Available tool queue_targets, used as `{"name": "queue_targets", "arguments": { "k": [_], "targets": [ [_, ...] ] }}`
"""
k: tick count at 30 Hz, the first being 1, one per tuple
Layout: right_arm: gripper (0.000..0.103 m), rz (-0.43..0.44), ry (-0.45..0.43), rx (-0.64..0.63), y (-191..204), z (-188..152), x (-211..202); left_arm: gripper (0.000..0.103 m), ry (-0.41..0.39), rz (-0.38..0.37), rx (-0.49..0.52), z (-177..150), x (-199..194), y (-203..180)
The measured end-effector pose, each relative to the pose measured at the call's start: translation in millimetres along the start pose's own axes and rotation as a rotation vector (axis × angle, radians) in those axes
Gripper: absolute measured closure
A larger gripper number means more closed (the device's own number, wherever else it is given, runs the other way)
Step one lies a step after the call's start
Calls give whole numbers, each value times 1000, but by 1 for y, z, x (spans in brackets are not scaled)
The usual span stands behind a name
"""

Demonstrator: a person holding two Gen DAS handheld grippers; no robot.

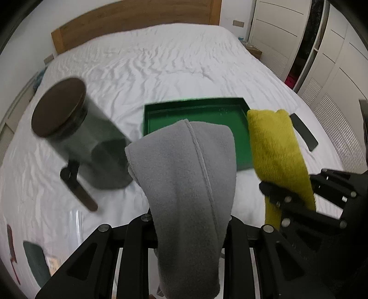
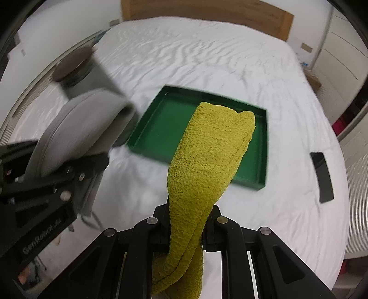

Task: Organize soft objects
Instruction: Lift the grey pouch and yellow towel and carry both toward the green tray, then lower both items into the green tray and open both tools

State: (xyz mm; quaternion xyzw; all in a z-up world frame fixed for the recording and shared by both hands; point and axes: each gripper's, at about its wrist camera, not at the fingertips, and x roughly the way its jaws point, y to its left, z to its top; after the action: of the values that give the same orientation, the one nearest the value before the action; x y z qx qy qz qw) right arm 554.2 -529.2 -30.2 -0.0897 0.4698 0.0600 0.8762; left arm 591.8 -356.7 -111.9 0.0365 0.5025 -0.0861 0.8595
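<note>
My left gripper (image 1: pixel 191 220) is shut on a folded grey fleece cloth (image 1: pixel 188 174), held above the white bed; it shows at the left of the right wrist view (image 2: pixel 76 128). My right gripper (image 2: pixel 187 218) is shut on a folded yellow-green fuzzy cloth (image 2: pixel 207 156), which stands up over the near edge of a green tray (image 2: pixel 165 128). In the left wrist view the yellow cloth (image 1: pixel 276 147) hangs at the tray's right side (image 1: pixel 195 115), with the right gripper (image 1: pixel 289 202) below it. The tray's visible floor holds nothing.
A dark cylindrical jar with a brown lid (image 1: pixel 69 124) lies tilted on the bed left of the tray. A black phone (image 2: pixel 322 177) lies on the sheet right of the tray. A wooden headboard (image 1: pixel 128 20) and white closet doors (image 1: pixel 340 76) border the bed.
</note>
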Motion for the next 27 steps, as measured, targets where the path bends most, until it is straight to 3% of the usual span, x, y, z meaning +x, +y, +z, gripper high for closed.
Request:
{"name": "queue_targets", "arguments": {
  "k": [12, 21, 27],
  "targets": [
    [87, -29, -97, 32, -24, 43, 34, 83, -73, 31, 10, 43, 18, -5],
    [87, -34, -119, 43, -33, 71, 68, 83, -108, 80, 0, 61, 32, 1],
    [87, -56, -117, 58, -48, 84, 100, 82, -90, 96, -28, 74, 56, 6]
  ]
}}
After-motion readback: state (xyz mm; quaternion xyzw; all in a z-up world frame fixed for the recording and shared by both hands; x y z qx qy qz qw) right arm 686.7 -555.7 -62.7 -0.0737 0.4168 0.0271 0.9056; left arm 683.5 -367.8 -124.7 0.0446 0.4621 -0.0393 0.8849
